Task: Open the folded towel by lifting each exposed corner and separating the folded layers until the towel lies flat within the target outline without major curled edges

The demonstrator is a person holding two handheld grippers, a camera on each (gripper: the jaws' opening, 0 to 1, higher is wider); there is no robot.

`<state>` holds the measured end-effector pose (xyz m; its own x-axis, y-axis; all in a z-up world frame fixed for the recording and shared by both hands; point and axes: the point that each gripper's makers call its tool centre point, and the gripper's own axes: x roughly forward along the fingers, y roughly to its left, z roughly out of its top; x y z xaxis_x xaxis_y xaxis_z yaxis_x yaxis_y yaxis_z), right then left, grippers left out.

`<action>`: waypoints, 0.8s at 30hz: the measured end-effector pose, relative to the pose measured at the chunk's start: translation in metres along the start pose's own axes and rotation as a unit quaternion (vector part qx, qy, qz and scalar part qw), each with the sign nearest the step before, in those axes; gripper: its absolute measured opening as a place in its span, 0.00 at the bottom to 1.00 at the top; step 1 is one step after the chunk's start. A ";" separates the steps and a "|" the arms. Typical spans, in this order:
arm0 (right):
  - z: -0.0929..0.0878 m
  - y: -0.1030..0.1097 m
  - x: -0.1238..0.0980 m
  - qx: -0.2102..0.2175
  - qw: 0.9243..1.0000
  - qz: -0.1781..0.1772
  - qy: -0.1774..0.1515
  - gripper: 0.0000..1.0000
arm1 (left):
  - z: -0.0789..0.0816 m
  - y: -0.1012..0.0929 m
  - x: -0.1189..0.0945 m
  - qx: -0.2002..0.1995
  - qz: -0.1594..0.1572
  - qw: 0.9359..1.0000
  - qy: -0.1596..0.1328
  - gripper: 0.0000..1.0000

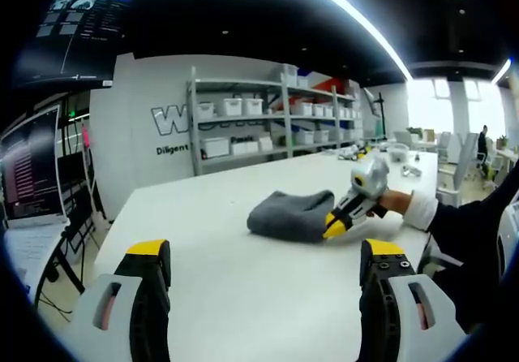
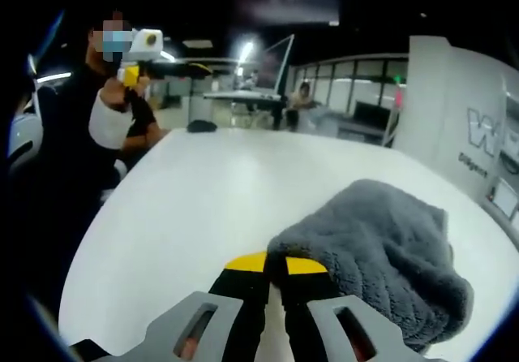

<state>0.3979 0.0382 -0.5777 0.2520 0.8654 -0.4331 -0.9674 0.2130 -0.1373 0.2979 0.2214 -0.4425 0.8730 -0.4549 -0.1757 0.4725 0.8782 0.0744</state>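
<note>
Now the right gripper (image 2: 276, 266) fingers pinch the grey towel's (image 2: 381, 240) near edge.

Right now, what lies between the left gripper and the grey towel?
Only bare white table lies between the left gripper and the towel, seen in the left gripper view.

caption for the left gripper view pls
Right gripper shut at the grey towel's edge on a white table; left gripper open.
</note>
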 end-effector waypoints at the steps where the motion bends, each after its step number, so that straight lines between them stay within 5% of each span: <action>1: 0.000 0.001 0.000 -0.002 1.000 0.001 0.000 0.01 | 0.000 0.000 0.000 0.000 0.000 1.000 0.000 0.95; 24: 0.002 0.012 0.005 -0.020 1.000 0.016 -0.001 0.01 | -0.003 0.000 0.003 0.002 -0.003 1.000 0.007 0.95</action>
<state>0.3873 0.0461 -0.5794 0.2202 0.8729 -0.4354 -0.9732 0.1663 -0.1588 0.3004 0.2199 -0.4458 0.8687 -0.4575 -0.1898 0.4778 0.8750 0.0782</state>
